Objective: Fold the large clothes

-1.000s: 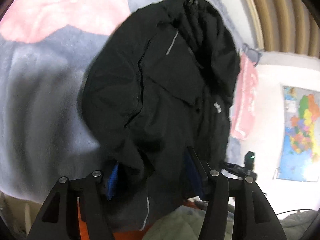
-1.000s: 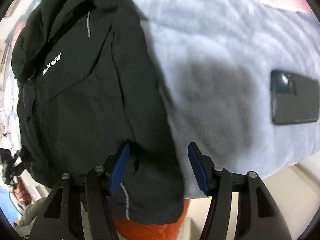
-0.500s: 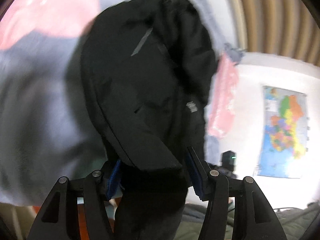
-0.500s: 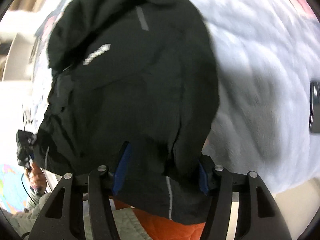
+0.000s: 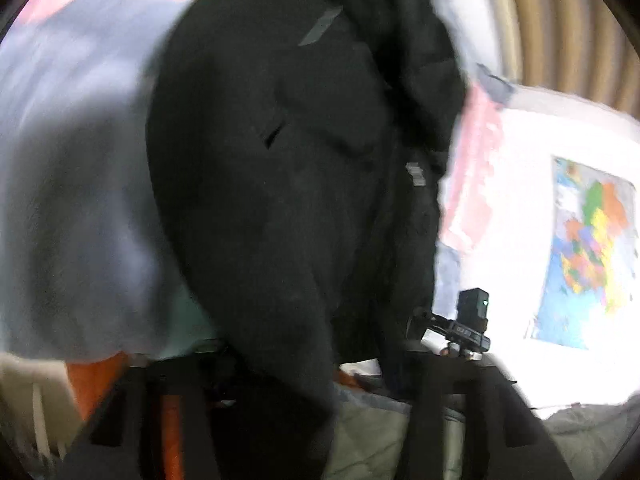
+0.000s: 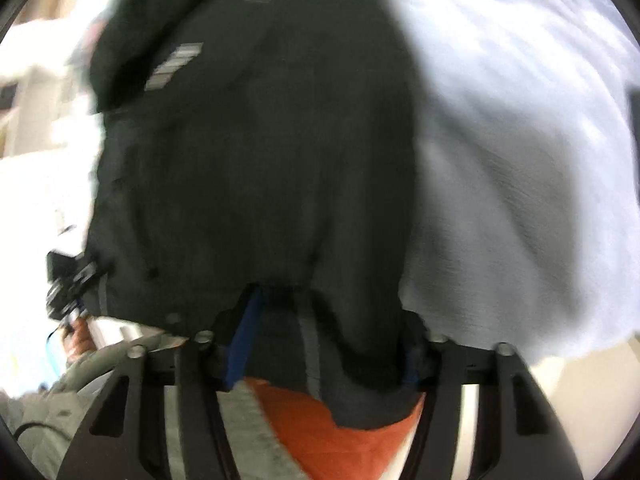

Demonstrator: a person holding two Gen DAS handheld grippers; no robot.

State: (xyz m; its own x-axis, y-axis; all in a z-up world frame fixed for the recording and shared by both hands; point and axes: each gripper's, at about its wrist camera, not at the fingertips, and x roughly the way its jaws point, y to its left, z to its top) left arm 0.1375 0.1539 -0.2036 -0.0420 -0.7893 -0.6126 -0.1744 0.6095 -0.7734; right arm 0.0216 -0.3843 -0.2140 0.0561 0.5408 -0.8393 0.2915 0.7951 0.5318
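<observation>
Jacket [image 5: 280, 184], black, lies on the pale blue bed cover [image 5: 68, 200], near hem drawn up toward both tools.

Left tool [image 5: 316, 368]: jaws have just been closing, now narrow; the fabric buries the pads, so the bite appears to be on a fold of hem.

Right tool [image 6: 324, 344]: jaws have just been closing too; hem bunched between the blue pads [image 6: 242, 344], which appear to press it.

Risks:
- Slick shell fabric. A shallow bite on either side could slip once the hem is lifted, dropping one corner and skewing the fold.
- Either tool may have caught one layer only; the underlayer would then trail and bunch.
- Uneven lift between hands would twist the body.

Appearance: matte black, creased, grey reflective strip [image 5: 320, 26] high on the chest, small pale logo [image 6: 174, 66], hood end far. Both views motion-blurred.
</observation>
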